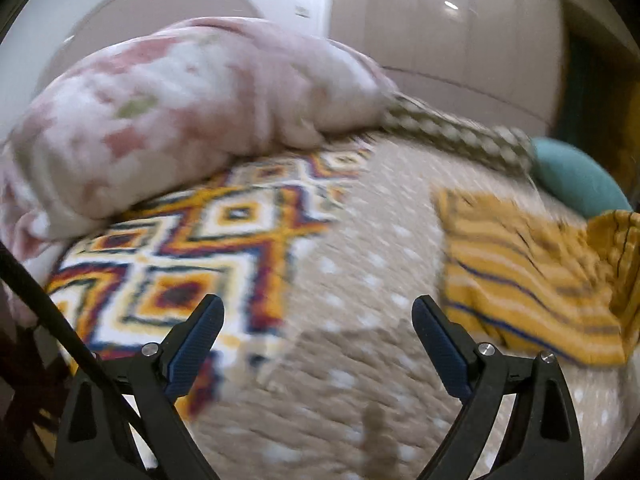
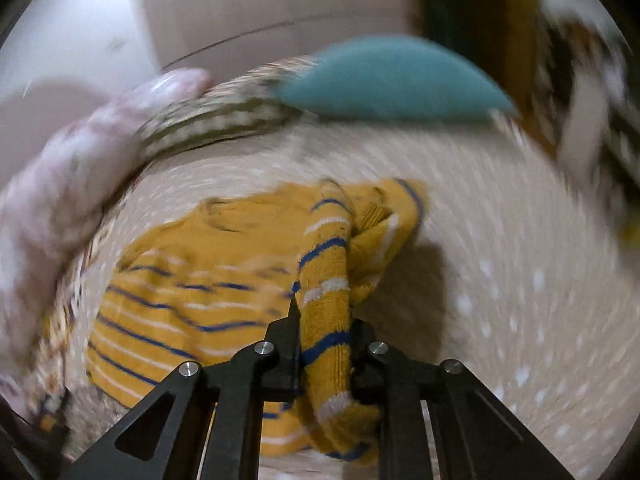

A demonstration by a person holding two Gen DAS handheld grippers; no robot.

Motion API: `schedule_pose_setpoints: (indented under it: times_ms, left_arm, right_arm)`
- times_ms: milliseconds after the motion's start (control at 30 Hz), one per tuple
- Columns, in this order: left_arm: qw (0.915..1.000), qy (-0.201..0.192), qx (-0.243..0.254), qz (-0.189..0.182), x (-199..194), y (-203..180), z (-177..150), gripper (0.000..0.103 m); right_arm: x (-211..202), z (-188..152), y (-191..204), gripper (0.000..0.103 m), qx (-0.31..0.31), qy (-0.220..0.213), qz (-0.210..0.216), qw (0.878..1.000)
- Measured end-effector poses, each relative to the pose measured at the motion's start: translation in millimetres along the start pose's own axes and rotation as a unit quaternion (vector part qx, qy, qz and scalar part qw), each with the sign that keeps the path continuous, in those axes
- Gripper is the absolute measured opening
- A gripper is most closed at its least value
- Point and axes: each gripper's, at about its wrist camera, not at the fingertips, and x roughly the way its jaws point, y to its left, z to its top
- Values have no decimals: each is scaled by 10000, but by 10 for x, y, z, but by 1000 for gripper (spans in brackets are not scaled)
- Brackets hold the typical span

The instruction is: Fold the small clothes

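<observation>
Beige dotted bedding (image 1: 360, 280) fills both views. My left gripper (image 1: 316, 320) gapes empty at lower centre; my right gripper (image 2: 324, 344) pinches the striped sweater (image 2: 192, 288).

Each fisheye camera sits just behind its own gripper, looking forward and downward along the fingers at the bed. The left gripper (image 1: 318, 320) view faces the spotted beige bedspread (image 1: 360, 280), with the yellow striped garment (image 1: 532, 280) off to its right. The right gripper (image 2: 326, 328) view looks closely onto that garment (image 2: 192, 280). Both share the teal cushion (image 1: 576, 176) beyond.
</observation>
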Motion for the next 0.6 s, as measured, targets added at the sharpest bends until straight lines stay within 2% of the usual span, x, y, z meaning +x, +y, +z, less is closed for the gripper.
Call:
schedule_pose_setpoints:
  times_ms: [100,167,200,267,333,367,400,433,467,600]
  left_arm:
    - [9978,216,-616,152,87,317,54,95]
    - [9933,473,-1032,194,172,526,38,95]
    - [9912,556,-1191,179,201,605,32,95]
    - [9872,669,-1445,73,230,713,19,95]
    - [9852,703,-1563,11,234,765,4,95]
    - [9844,718,-1606,-31,224,788,-10,95]
    - [9840,723,-1627,-53,214,793,-8,95]
    - [9838,733,-1635,-68,239,794,23,95]
    - [9835,742,-1650,-91,243,801,30,95]
    - [9830,730,-1679,-158,279,795,53,95]
  right_arm:
    - [-11,38,804,16,-872,-67,102,9961]
    - [103,-33,1355,16,-1322,28,390,9905]
    - [231,-105,1663,16,-1551,184,600,9859]
    - [486,-254,2040,16,-1873,551,736,9780]
    - [830,-441,2366,23,-2222,967,619,9682]
    - [918,-524,2474,35,-2388,912,485,9656]
    - [914,-562,2529,56,-2479,773,462,9646]
    - [881,-572,2569,66,-2521,737,600,9630]
    - [835,-558,2576,71,-2509,768,818,9615]
    - [499,-397,2429,71,-2251,614,1619,9588]
